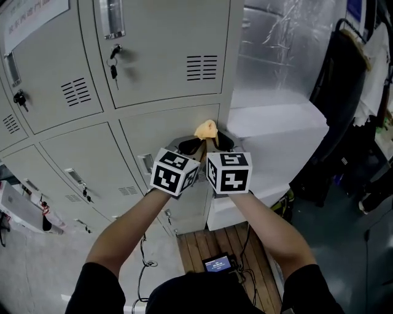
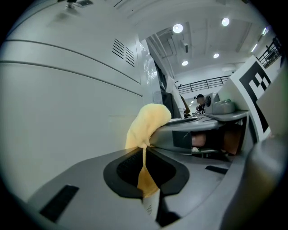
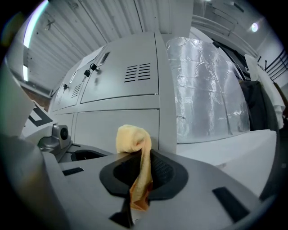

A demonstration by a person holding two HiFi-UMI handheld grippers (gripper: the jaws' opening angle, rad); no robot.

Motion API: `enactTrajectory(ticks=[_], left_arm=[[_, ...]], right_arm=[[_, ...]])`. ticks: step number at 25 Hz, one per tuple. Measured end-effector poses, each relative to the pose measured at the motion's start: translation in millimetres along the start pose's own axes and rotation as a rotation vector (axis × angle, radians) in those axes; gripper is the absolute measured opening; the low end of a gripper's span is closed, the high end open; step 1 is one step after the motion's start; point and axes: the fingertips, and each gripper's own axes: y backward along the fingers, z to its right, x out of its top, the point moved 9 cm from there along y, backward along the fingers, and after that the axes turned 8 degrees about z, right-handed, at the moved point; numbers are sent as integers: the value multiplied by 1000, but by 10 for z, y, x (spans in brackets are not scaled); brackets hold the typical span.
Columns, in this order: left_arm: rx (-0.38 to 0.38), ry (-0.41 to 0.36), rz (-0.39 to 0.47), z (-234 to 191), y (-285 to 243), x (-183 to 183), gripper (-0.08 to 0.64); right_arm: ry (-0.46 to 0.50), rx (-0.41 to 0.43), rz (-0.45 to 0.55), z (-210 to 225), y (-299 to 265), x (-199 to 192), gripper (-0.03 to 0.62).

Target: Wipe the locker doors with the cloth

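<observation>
head view: left tool (image 1: 192, 146) and right tool (image 1: 220, 142) pinch the cloth (image 1: 206, 129) at grey locker doors (image 1: 166, 61) beside foil sheeting (image 1: 288, 43).

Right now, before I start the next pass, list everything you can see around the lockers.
cloth: one, yellow, bunched in front of a lower locker door.
locker doors: at least five, grey, ahead and to the left.
keys: at least two, dark, hanging from upper door locks.
paper sheet: one, white, on the upper left door.
foil sheet: one, silver, right of the lockers.
ledge: one, white, below the foil.
clothes: dark, hanging at far right.
boards: wooden, on the floor below.
screen: one, small, at the boards' near end.
left tongs: grey, shut on the cloth.
right tongs: grey, shut on the cloth.
</observation>
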Motion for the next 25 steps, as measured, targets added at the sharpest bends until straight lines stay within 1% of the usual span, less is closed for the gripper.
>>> enactTrajectory(ticks=[5,9,16,25], left_arm=[[-31,2,4,35,-89,0,35],[-52,7,7,39,-124,1,35],[-66,7,15,36,-139,-3,35],[-62,2,14,43,-134,-5,35]], right_arm=[[-8,-52,-15,64,16,7,63],[-3,-74,-24,86,20,18,63],[-1,-82,-23,91,13,20,63],[4,-78,-27,92,15,18,63]])
